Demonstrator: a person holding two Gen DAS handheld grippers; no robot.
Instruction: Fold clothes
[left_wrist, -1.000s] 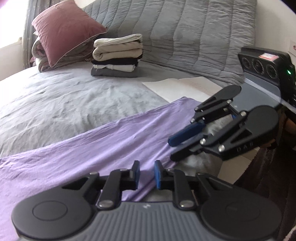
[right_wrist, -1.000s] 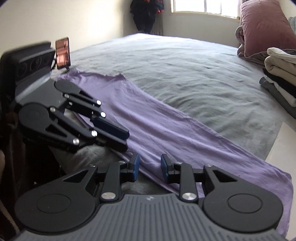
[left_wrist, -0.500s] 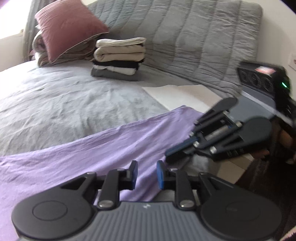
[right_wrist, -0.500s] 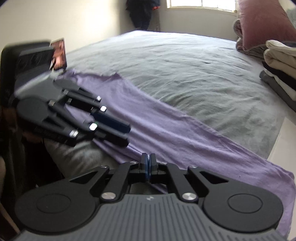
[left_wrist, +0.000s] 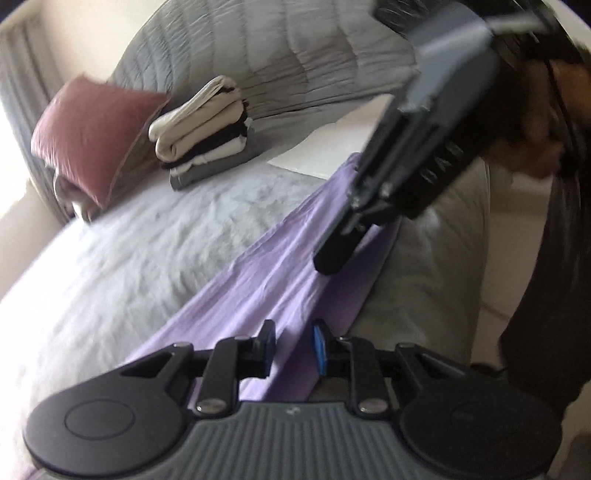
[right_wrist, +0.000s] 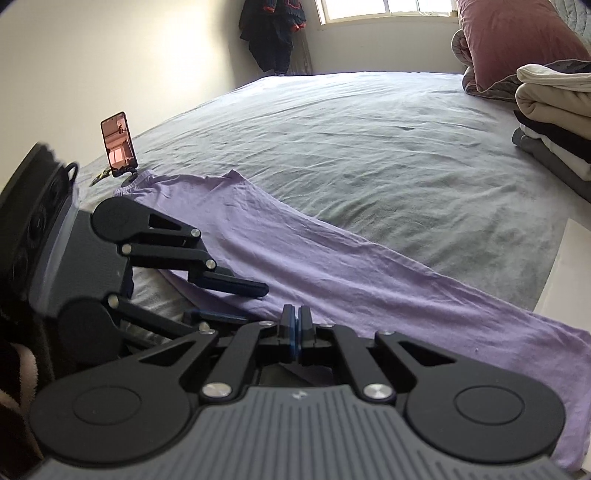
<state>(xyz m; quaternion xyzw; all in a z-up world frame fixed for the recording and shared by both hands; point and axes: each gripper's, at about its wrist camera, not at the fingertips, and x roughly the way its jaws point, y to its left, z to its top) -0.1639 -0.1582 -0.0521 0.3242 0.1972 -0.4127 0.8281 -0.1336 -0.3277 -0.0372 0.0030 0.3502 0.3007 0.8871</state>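
R hand-held gripper (right_wrist: 294, 328) clamped, purple garment (right_wrist: 332, 266) | L hand-held gripper (left_wrist: 293, 347) apart

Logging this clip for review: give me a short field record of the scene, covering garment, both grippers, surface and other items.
garment: purple garment, laid out long near the bed's edge
left gripper: open, fingers either side of the purple fabric
right gripper: pads together at the garment's near edge; whether fabric is pinched cannot be told
surface: bed with grey sheet
folded stack: finished clothes piled beside the maroon pillow
phone: upright on a stand, by the garment's far end
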